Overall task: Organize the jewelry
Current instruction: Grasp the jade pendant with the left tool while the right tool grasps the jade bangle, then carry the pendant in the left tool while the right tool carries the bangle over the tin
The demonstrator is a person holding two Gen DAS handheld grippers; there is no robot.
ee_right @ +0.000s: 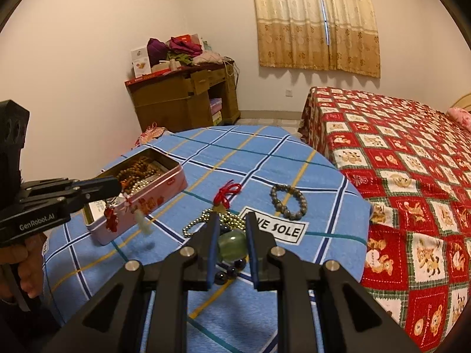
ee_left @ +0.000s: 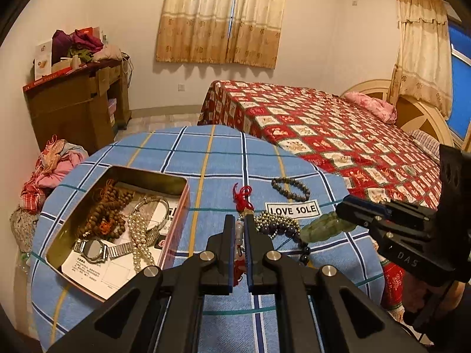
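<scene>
A pink tin (ee_left: 173, 214) (ee_right: 164, 189) on the blue checked table holds wooden beads (ee_left: 106, 209), a pearl string (ee_left: 138, 235), a bangle and a watch (ee_left: 94, 250). My left gripper (ee_left: 239, 223) is shut on a pale pendant with red tassel (ee_left: 239, 235), which hangs beside the tin in the right wrist view (ee_right: 141, 220). My right gripper (ee_right: 232, 220) has its fingers on either side of a green jade pendant (ee_right: 232, 244) (ee_left: 323, 228); I cannot tell whether they grip it. A grey bead bracelet (ee_left: 291, 188) (ee_right: 290, 201), a gold bead chain (ee_left: 270, 219) (ee_right: 203, 220), dark beads and a red cord (ee_left: 243, 195) lie on the cloth.
A "LOVE SOLE" label (ee_left: 293, 209) is on the cloth. A bed with a red patterned cover (ee_left: 338, 135) stands to the right. A wooden desk with clutter (ee_left: 76, 100) stands at the far left wall. Clothes are piled left of the table (ee_left: 50, 170).
</scene>
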